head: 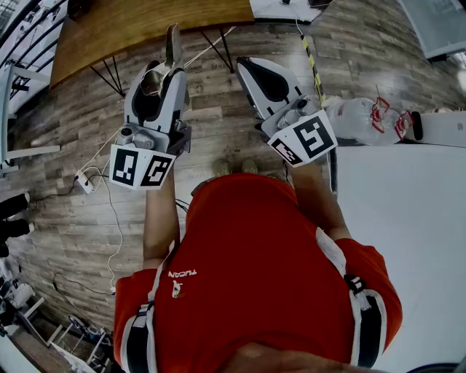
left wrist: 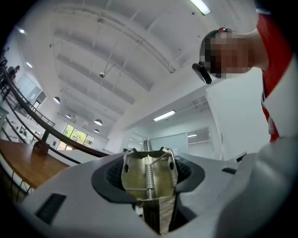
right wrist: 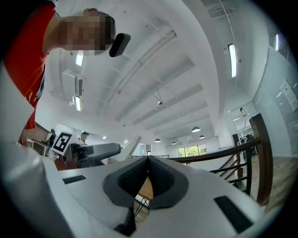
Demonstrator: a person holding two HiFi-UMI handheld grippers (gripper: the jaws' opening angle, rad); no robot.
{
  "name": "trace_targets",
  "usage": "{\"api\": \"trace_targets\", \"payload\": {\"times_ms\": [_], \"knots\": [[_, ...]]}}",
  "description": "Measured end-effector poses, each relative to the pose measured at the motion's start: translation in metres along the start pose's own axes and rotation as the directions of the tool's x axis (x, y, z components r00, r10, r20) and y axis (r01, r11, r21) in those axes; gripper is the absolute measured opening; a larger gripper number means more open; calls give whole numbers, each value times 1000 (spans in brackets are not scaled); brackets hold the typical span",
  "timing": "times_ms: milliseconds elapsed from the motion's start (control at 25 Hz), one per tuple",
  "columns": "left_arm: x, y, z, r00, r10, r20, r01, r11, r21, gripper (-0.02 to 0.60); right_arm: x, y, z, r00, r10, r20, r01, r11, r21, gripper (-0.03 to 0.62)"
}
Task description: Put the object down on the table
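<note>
My left gripper (head: 162, 79) is held over the wooden floor, tilted upward, and is shut on a brass-coloured metal tool (head: 172, 45) whose flat end sticks out past the jaws. In the left gripper view the tool (left wrist: 149, 173) fills the gap between the pads (left wrist: 114, 174), with two coil springs showing on it. My right gripper (head: 266, 81) is beside it to the right, shut with nothing in it; its dark pads (right wrist: 135, 175) meet in the right gripper view. That view also shows the left gripper (right wrist: 95, 151) and the tool's blade (right wrist: 132, 146).
A white table (head: 408, 218) lies to the right, with a clear plastic bag (head: 364, 116) at its far edge. A wooden table (head: 131, 22) on black legs stands ahead. Cables and a power strip (head: 84, 182) lie on the floor at left.
</note>
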State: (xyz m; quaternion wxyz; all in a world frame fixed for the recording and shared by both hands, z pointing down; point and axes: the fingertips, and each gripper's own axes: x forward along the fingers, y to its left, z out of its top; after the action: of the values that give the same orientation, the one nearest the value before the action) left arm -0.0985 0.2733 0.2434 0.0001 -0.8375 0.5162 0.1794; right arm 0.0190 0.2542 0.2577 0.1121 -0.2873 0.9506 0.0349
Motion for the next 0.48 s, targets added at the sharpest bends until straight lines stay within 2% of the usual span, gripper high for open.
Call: {"api": "trace_targets", "payload": {"times_ms": [200,480], "knots": [[0,7,-3,1000,0,1,0,1000,-12,210,5,1,-3,1000,7,6,-7,1000,28,25],[-4,40,-4,1000,-2,-8,1,999,-39,210,32,2,-18,1000,-12,-22,13,999,36,25]]}}
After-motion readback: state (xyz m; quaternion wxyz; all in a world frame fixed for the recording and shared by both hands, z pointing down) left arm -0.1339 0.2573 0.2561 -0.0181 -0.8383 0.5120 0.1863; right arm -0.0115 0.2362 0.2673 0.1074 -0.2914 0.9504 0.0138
